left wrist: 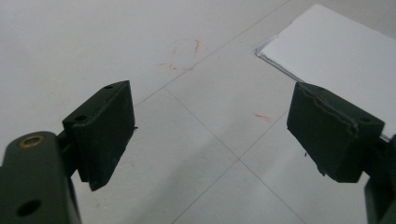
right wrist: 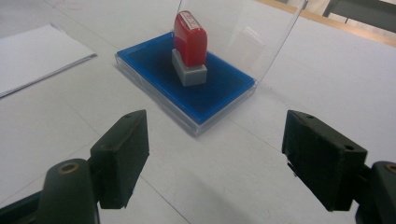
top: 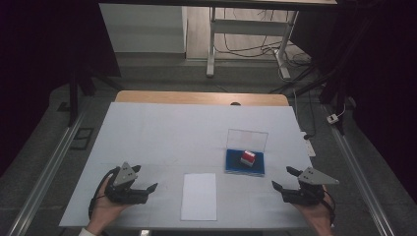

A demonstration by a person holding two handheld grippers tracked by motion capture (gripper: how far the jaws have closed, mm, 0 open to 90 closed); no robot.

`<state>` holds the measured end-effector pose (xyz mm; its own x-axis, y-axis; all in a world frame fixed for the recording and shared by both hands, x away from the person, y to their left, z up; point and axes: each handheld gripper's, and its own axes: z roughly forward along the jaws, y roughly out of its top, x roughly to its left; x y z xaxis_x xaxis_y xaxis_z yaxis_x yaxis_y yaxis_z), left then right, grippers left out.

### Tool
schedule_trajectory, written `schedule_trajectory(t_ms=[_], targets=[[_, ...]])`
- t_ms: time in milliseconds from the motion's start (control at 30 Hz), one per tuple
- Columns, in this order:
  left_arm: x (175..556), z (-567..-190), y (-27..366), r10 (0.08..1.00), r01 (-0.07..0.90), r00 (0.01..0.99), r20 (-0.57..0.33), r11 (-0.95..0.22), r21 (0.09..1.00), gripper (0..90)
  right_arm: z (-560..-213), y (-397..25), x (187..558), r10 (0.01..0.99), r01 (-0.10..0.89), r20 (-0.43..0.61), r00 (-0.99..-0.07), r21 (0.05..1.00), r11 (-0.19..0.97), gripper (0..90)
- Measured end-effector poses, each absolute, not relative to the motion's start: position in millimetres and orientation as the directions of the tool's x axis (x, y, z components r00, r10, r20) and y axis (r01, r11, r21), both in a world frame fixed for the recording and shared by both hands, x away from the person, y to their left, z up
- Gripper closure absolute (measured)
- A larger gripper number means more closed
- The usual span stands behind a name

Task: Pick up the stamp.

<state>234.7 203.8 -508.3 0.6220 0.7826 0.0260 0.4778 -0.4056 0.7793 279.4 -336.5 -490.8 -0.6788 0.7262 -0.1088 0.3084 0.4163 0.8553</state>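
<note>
Both claws, left claw point(top: 146, 179) and right claw point(top: 282, 178), gape empty; the red stamp point(top: 248, 157) stands on its blue ink pad point(top: 235, 166) (lid raised), near the right claw.

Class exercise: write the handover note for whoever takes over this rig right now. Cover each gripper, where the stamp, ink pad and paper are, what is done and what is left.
Left gripper: open, empty, beside the white paper.
Right gripper: open, empty, pointing at the red stamp.
The stamp stands upright on the blue ink pad, clear lid raised.
Done: nothing visible; the paper looks blank.
Left: probably lift the stamp and press it on the paper.
</note>
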Motion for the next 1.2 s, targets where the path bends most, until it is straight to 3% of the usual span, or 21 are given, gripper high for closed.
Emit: schedule_trajectory(t_ms=[433, 1200], targets=[[231.6, -510.1, 204.0, 0.778, 0.477, 0.626, 0.050, -0.432, 0.766, 15.7, -475.7, -326.7, 282.5, 0.721, 0.316, -0.107, -0.685, 0.848, 0.426, 24.0], [236.3, -510.9, 202.1, 0.774, 0.487, 0.633, 0.031, -0.428, 0.761, 15.5, -432.4, -271.5, 334.7, 0.660, 0.354, -0.064, -0.749, 0.803, 0.480, 25.7]])
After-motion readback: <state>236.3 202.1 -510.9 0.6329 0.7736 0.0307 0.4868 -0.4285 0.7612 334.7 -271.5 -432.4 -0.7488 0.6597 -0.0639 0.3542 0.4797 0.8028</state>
